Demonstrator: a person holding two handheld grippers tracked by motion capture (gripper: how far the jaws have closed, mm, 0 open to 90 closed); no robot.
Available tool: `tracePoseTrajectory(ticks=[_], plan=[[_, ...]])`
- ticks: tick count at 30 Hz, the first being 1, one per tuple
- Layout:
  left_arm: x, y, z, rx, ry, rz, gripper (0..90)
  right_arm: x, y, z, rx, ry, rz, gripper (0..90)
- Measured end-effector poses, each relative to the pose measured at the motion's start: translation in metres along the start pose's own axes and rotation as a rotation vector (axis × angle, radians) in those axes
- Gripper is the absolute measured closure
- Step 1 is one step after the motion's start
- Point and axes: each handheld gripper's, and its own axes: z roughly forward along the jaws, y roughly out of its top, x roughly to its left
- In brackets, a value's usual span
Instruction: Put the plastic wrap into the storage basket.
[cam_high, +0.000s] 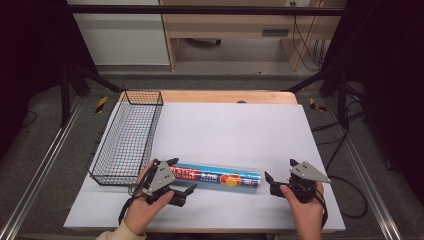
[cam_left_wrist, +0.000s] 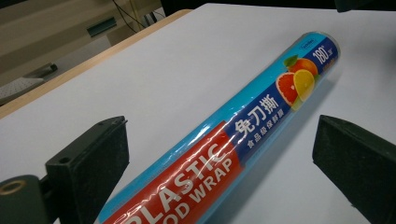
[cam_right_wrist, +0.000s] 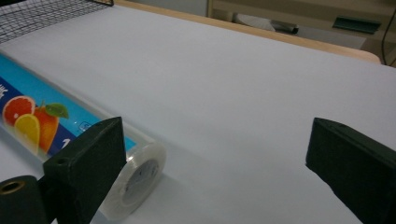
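The left tongs (cam_high: 181, 176) are wide open around the near end of the plastic wrap roll (cam_high: 217, 177), not squeezing it. The right tongs (cam_high: 280, 176) are wide open too, just beside the roll's other end. The roll lies flat on the white counter (cam_high: 230, 125). Farther back on the left sits a wire basket (cam_high: 127, 137).

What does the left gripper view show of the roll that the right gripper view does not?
Left gripper view alone: the roll lies between its open jaws, with the red "PLASTIC WRAP" lettering readable.

Right gripper view alone: the roll's round white end beside one jaw, and a basket at the far edge.

Both: the fruit picture on the roll, and the white table under it.
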Motion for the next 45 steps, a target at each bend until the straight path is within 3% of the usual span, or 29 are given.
tracePoseTrajectory(ticks=[8,9,12,17,18,19,21,23,24,25,29,33,37,45], plan=[[0.003,0.000,-0.003,-0.013,-0.003,-0.011,3.7,0.005,0.002,-0.002,0.005,0.046,-0.028,6.4],[0.002,0.000,-0.005,-0.012,-0.008,-0.008,3.7,0.009,0.003,-0.002,0.005,0.057,-0.060,5.7],[0.001,-0.002,-0.009,-0.013,-0.014,-0.009,3.7,0.014,0.005,-0.002,0.010,0.080,-0.090,4.8],[-0.002,-0.007,-0.018,-0.006,-0.026,0.012,3.7,0.039,0.037,0.002,0.066,0.143,-0.269,5.7],[-0.002,-0.007,-0.018,-0.006,-0.026,0.012,3.7,0.039,0.037,0.002,0.066,0.143,-0.269,5.7],[-0.002,-0.007,-0.020,-0.003,-0.026,0.017,3.7,0.050,0.051,0.006,0.094,0.203,-0.333,7.0],[-0.001,-0.008,-0.023,-0.002,-0.027,0.025,3.7,0.054,0.055,0.007,0.106,0.222,-0.352,7.3],[0.000,-0.010,-0.029,-0.003,-0.035,0.020,3.7,0.068,0.070,0.017,0.160,0.298,-0.442,10.0],[0.000,-0.010,-0.029,-0.003,-0.035,0.020,3.7,0.068,0.070,0.017,0.160,0.298,-0.442,10.0],[-0.001,-0.012,-0.033,0.001,-0.038,0.031,3.7,0.075,0.075,0.026,0.203,0.346,-0.480,9.1],[-0.004,-0.015,-0.039,0.004,-0.045,0.049,3.7,0.087,0.078,0.042,0.262,0.405,-0.542,10.7],[-0.003,-0.016,-0.038,0.009,-0.038,0.055,3.6,0.097,0.075,0.062,0.349,0.476,-0.599,9.3],[-0.001,-0.016,-0.039,0.009,-0.035,0.048,3.6,0.100,0.067,0.086,0.422,0.515,-0.630,10.5],[-0.001,-0.017,-0.037,0.017,-0.034,0.054,3.6,0.100,0.055,0.109,0.506,0.544,-0.651,11.8]])
